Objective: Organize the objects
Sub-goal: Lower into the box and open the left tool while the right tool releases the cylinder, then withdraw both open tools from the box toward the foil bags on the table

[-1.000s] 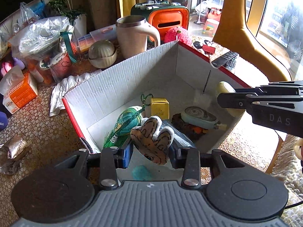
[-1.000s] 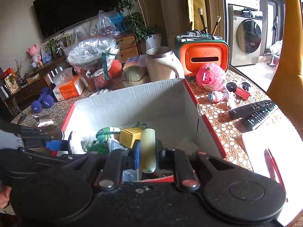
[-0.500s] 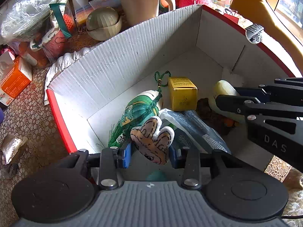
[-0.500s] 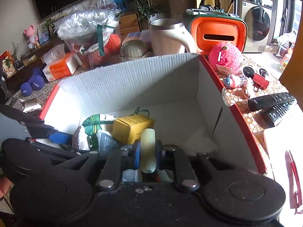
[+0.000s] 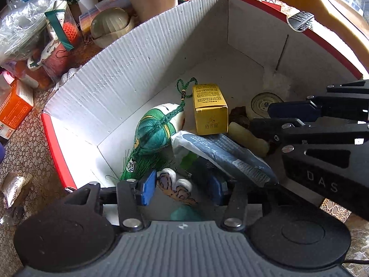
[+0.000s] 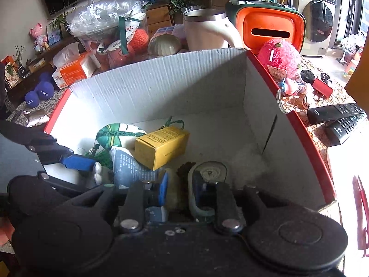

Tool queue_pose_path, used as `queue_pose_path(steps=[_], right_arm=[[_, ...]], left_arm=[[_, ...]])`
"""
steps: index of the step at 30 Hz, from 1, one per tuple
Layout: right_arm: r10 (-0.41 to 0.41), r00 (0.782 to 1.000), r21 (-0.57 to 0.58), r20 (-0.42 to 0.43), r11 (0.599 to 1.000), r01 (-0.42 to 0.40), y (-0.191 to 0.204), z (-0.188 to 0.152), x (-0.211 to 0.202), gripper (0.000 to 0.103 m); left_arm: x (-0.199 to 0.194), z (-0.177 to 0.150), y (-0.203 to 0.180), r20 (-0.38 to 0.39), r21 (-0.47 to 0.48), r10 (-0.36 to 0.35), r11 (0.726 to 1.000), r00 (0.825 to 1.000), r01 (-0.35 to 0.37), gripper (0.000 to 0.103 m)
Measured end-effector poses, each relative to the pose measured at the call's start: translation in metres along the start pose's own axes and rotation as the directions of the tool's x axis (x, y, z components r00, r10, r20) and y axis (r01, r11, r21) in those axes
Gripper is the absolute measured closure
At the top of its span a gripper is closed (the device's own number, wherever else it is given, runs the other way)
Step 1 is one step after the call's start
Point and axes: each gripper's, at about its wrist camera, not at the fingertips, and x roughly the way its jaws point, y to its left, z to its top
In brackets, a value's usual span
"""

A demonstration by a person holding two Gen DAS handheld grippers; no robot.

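Clutter in the white corrugated box (image 5: 129, 69) came to several single items: one yellow carton (image 5: 208, 108), one green embroidered pouch (image 5: 153, 133) with a tassel, one blue-printed plastic packet (image 5: 221, 154), one round disc-shaped thing (image 5: 261, 102), one pale cream stick (image 5: 248, 137) and one small plush toy (image 5: 177, 188). Outside the box stood one cream mug (image 6: 205, 32) and one orange case (image 6: 269, 30), with two black remotes (image 6: 341, 117) and two purple dumbbells (image 6: 38, 93) farther off. The left gripper (image 5: 182, 188) had just been opening; its blue pads stood clear of the plush toy, which lay low between them near the box's front wall, long axis running away from the camera. The right gripper (image 6: 178, 188) had also just been opening, parted a little, the cream stick lying loose between its pads on the box floor, pointing lengthwise along the fingers. In the left wrist view that stick lay slanted beside the yellow carton.
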Motion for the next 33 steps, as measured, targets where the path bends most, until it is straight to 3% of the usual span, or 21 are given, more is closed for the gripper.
queue_pose_path(steps=[3, 7, 13, 25, 33], right_arm=[[0.010, 1.000, 0.014, 0.007, 1.000, -0.011, 0.000, 0.000, -0.005, 0.079], [0.029, 0.999, 0.023, 0.029, 0.999, -0.029, 0.002, 0.001, -0.018, 0.075], [0.029, 0.997, 0.006, 0.075, 1.000, -0.029, 0.008, 0.003, -0.045, 0.058], [0.050, 0.990, -0.022, 0.136, 0.999, -0.047, 0.028, -0.004, -0.091, 0.036], [0.075, 0.983, -0.041, 0.165, 0.997, -0.069, 0.051, -0.011, -0.114, 0.018]], left_arm=[[-0.007, -0.002, -0.001, 0.021, -0.001, 0.019, 1.000, 1.000, -0.019, 0.044], [-0.021, -0.006, 0.006, 0.058, -0.039, -0.004, 0.999, 0.998, 0.006, 0.043], [-0.052, -0.019, 0.016, 0.134, -0.056, -0.034, 0.998, 0.990, 0.041, 0.043], [-0.117, -0.053, 0.038, 0.281, -0.104, -0.088, 0.987, 0.955, 0.122, 0.035], [-0.148, -0.086, 0.055, 0.346, -0.129, -0.082, 0.983, 0.935, 0.133, 0.028]])
